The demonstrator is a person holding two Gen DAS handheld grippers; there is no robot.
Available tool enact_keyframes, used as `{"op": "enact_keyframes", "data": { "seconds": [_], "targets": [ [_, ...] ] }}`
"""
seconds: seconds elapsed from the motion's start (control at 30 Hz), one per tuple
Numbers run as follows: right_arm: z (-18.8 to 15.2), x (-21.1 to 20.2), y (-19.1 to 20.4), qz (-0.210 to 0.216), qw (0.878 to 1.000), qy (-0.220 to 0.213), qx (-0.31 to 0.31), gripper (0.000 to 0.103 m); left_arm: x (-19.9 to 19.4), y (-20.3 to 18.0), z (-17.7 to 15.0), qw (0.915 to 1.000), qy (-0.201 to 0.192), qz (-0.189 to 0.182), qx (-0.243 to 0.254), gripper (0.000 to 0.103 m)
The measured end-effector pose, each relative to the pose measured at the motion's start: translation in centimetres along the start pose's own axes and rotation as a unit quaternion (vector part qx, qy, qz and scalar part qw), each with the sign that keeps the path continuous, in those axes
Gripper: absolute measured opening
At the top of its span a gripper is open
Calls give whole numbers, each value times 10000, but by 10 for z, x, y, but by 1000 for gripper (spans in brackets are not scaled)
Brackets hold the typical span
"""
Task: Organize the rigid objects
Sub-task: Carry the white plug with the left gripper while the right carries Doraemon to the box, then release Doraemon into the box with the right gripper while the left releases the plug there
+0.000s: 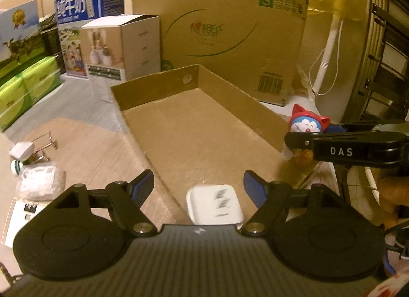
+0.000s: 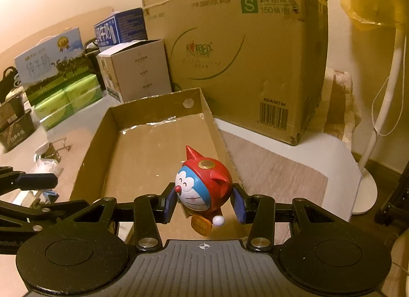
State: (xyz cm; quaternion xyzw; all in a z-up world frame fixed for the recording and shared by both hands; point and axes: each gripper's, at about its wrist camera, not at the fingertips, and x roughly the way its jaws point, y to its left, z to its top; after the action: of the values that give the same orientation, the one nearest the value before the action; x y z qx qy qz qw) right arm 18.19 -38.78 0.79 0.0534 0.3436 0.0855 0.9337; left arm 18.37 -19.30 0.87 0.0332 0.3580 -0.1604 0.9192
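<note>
pale wood-look flooring with a grey patch ran under everything, crowded at the back with cartons. nearest the left camera, the left gripper (image 1: 199, 184) stood with its blue pads spread, and a small white plug-in charger block (image 1: 214, 207) lay between them, touched by neither pad, just inside the near end of the shallow open brown cardboard tray (image 1: 156, 89). the block looked blurred, so it could not be told whether it had come to rest.

to the right, the right gripper (image 2: 203, 201) was clenched on a round red-and-blue cat figurine with a smiling white face (image 2: 203, 187), its pads pressing the head from both sides, the body and a small orange tag dangling below. the toy hung over the tray's near right corner, apart from the floor of it.

to do the drop well, the person would probably want to lower the toy closer to the tray's bottom before letting go, clear of the right wall, since a round head might roll or tip. a spot well apart from the white block would keep the two from knocking.

beyond the tray stood a large brown shipping carton (image 2: 237, 61), a smaller grey product box (image 2: 138, 69) and green tissue packs (image 1: 23, 89).
</note>
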Motion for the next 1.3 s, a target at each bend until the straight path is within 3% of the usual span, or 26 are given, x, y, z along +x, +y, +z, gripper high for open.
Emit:
{"op": "enact_keyframes", "data": {
  "seconds": [0.37,0.43,0.5,0.53,1.0,1.3],
  "targets": [
    [4,4,14,-29,9999,3,-127,46,-17,18,-5,9996,-103,114,-237,75],
    [5,2,16,-14,9998,-47,-168,53,-20,20,-5,9995,-127,144,-268,75],
    [6,-1,17,-35,9998,-133,-166,73,-23,23,-6,9993,-152,158,-290,75],
    [6,-3,17,-26,9998,-160,-150,74,-25,24,-6,9993,-162,164,-297,75],
    [-10,-40,29,-52,9995,-202,226,74,-72,45,-23,9977,-362,389,-423,75],
    [-34,-68,59,163,9991,-208,322,74,-107,57,-40,9964,-469,540,-459,75]
  ]
}}
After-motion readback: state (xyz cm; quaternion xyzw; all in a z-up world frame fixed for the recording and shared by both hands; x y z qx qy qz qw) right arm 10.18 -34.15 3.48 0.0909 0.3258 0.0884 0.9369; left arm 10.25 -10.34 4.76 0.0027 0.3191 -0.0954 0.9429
